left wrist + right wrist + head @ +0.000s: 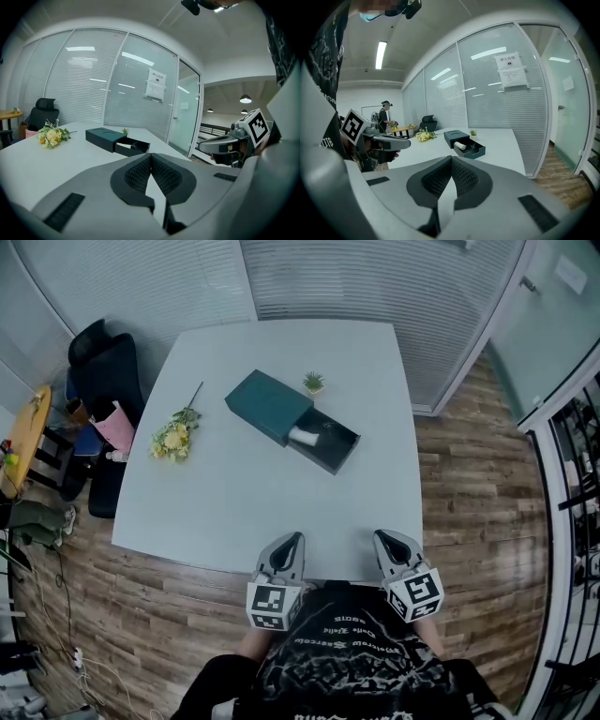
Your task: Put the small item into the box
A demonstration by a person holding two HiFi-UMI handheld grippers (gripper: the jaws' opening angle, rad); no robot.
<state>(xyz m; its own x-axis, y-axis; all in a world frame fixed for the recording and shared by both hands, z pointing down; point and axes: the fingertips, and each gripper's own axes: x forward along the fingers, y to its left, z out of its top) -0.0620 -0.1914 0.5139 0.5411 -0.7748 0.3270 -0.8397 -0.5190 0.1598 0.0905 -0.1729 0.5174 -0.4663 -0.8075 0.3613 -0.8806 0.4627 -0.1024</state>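
Note:
A dark teal box (272, 404) lies on the white table (234, 512), its drawer (328, 442) pulled out toward the right. A small white roll (302, 436) lies inside the drawer, and the right gripper view shows the same roll (461, 146) in the drawer (473, 150). Both grippers hang at the table's near edge, far from the box. My left gripper (291, 542) is shut with nothing in it, its pads (161, 176) meeting at the tip. My right gripper (386, 540) is shut too, pads (461, 180) together and empty.
A tiny potted plant (313, 382) stands just behind the box. A bunch of yellow flowers (174, 437) lies at the table's left. A black office chair (108, 362) and a round wooden table (28, 432) stand left of it. Glass partitions close the room behind.

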